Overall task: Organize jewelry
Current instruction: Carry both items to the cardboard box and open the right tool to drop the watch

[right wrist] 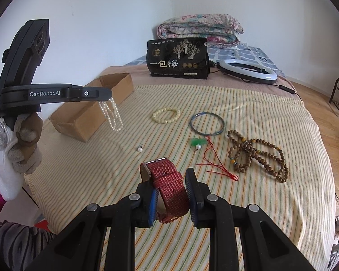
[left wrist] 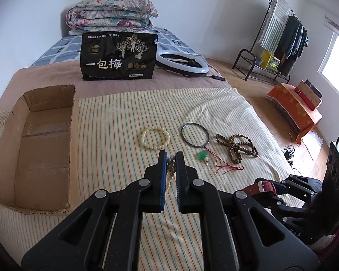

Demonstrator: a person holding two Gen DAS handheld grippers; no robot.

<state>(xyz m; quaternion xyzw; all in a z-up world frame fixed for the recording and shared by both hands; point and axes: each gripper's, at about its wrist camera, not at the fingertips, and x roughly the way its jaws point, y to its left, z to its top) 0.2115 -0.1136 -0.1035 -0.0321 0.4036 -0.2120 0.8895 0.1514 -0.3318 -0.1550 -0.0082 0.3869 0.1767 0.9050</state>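
Note:
My left gripper (left wrist: pixel 171 158) is shut on a white pearl necklace (left wrist: pixel 170 169); in the right wrist view the necklace (right wrist: pixel 111 116) hangs from that gripper (right wrist: pixel 109 96) above the bed, next to the open cardboard box (right wrist: pixel 115 85). My right gripper (right wrist: pixel 169 178) is shut on a red woven watch strap (right wrist: pixel 169 180), held above the striped cloth (right wrist: pixel 248 103). On the cloth lie a cream bead bracelet (right wrist: pixel 166 115), a dark bangle (right wrist: pixel 207 123), a green pendant on a red cord (right wrist: pixel 197 142), a brown bead mala (right wrist: pixel 257 155) and a loose pearl earring (right wrist: pixel 140 149).
The cardboard box (left wrist: pixel 37 144) sits at the cloth's left edge. A black snack bag (left wrist: pixel 119 56) stands behind, with a ring light (left wrist: pixel 183 64) and a folded quilt (left wrist: pixel 110 12). A clothes rack (left wrist: pixel 280 38) and an orange-covered stand (left wrist: pixel 296 108) are right of the bed.

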